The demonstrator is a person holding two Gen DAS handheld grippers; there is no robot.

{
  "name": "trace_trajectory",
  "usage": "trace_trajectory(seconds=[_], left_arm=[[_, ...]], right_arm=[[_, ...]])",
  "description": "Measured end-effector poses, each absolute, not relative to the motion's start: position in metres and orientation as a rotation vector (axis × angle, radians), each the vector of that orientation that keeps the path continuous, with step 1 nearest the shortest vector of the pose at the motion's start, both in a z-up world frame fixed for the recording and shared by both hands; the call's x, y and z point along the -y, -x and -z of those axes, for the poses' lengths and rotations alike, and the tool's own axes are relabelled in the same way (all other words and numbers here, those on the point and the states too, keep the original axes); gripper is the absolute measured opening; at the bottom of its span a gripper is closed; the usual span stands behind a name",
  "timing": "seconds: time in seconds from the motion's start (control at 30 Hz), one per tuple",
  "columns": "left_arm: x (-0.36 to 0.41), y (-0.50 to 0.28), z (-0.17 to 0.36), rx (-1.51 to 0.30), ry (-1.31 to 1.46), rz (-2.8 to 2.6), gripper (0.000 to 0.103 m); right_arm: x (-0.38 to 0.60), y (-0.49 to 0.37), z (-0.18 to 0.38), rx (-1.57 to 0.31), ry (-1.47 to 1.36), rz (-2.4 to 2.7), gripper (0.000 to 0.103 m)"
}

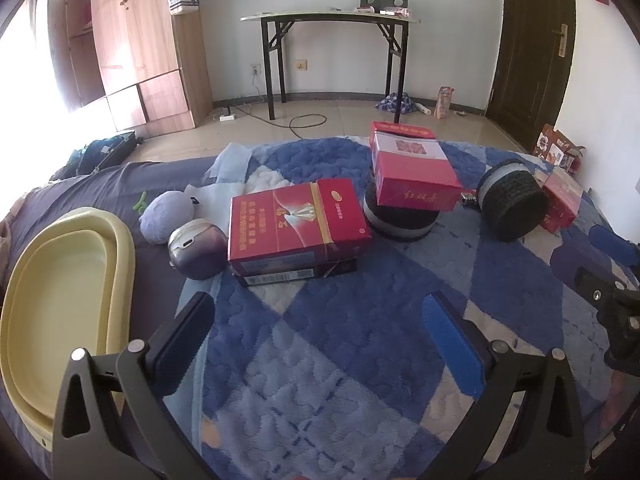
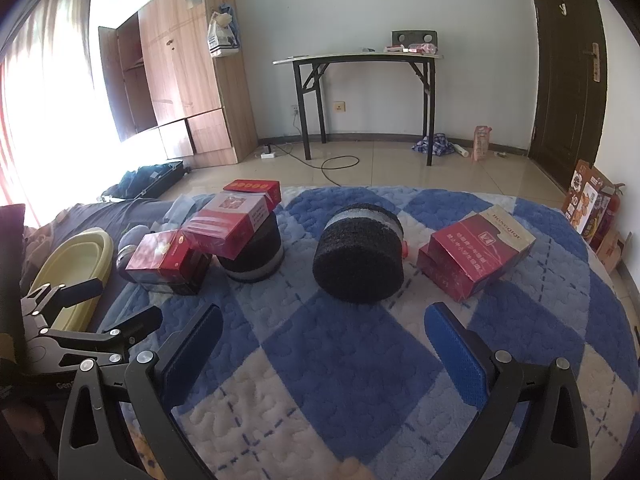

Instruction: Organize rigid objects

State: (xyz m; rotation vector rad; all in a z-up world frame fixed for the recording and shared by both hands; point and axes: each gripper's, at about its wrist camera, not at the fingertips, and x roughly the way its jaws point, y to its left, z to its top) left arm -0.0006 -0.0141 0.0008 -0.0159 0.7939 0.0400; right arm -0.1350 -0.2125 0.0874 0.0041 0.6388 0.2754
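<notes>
One purple pouch (image 1: 197,249), left view only.

The blanket (image 1: 340,344) is fleecy plush cloth, quilted-looking; the red boxes (image 1: 296,224) are glossy printed cardboard; the yellow tray (image 1: 120,264) is smooth matt plastic; the black cylinder (image 2: 358,258) looks rough and fuzzy — sponge or knit, can't tell; the wardrobe (image 2: 184,68) is wood-grain laminate; floor tiles (image 2: 380,168) are shiny.
</notes>
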Motion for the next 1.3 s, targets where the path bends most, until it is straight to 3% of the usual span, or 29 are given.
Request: trace_trajectory(seconds=[1.3], left_arm=[[0.0155, 0.0007, 0.0006, -0.802, 0.014, -0.039, 0.103]], right_arm=[[0.2086, 0.1317, -0.0852, -0.659, 0.009, -0.28, 0.103]])
